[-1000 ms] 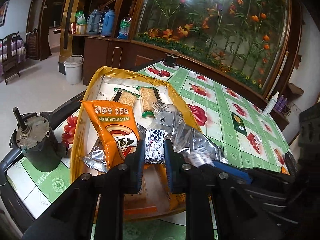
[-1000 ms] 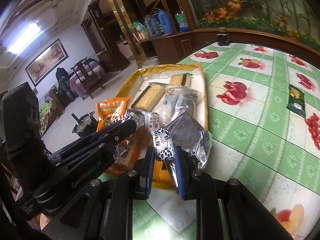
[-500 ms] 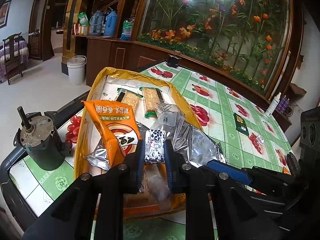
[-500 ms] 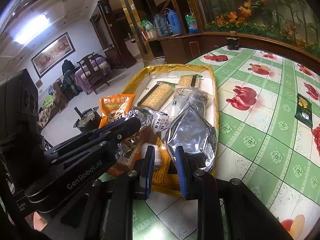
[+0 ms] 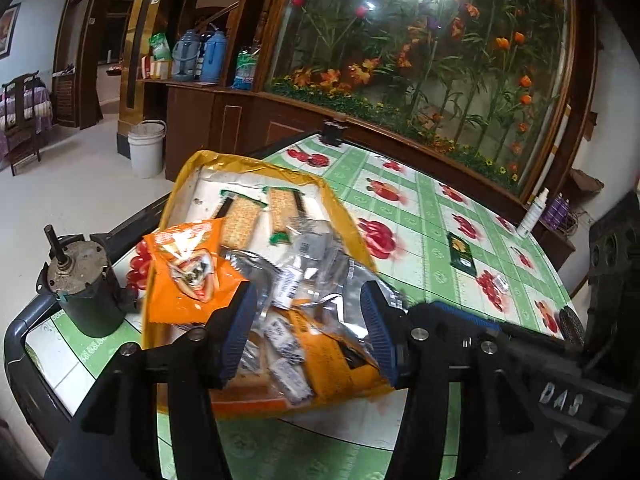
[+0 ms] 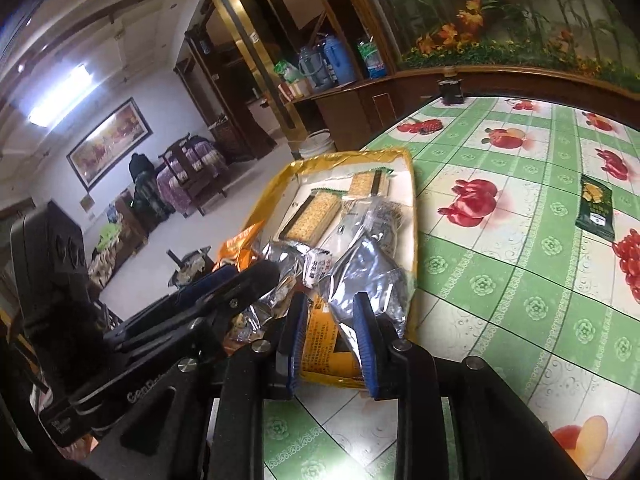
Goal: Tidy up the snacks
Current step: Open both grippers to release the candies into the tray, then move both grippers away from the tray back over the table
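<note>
Several snack packets [image 5: 288, 280] – silver, orange – heaped | yellow tray [image 5: 188, 184] holds them

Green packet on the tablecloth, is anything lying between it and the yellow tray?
Nothing visible. Only bare tablecloth lies between the green packet and the rim of the yellow tray.

We are seeing the left gripper [image 5: 308, 332] with jaws that have just been opening, now standing wide, with nothing pinched between them. The small black-and-white packet [image 5: 290, 282] it was clamping is now lying loose among the silver wrappers at frame centre. The right gripper [image 6: 330, 344] has just been opening slightly too, its packet gone, empty over the yellow tray [image 6: 414, 216].
</note>
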`<state>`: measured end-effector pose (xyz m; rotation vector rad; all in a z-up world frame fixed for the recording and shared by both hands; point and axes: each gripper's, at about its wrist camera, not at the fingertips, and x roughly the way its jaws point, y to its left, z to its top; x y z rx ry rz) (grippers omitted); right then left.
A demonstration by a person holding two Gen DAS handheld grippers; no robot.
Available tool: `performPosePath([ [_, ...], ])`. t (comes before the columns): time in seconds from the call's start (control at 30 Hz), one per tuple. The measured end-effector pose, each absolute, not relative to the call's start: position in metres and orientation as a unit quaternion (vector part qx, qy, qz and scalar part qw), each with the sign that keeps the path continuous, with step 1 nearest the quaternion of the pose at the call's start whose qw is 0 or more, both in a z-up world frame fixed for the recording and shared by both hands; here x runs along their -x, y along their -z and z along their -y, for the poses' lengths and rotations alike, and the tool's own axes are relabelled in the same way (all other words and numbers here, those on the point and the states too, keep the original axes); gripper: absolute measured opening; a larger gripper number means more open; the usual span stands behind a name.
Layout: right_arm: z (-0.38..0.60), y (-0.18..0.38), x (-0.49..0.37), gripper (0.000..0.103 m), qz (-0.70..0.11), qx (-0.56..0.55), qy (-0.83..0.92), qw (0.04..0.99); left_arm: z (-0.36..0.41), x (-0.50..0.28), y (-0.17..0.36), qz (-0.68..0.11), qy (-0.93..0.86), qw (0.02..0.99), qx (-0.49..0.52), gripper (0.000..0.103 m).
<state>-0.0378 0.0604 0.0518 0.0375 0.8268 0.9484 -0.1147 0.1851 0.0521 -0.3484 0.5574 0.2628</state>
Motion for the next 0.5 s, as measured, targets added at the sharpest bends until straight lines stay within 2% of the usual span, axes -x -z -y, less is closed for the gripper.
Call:
performPosePath([
  [0.5,0.042,-0.068,-0.028,0.030,-0.395,-0.116,-0.340,0.846,-0.086,0.095,-0.041,-0.318,-0.026,0.944,0.081,0.053],
])
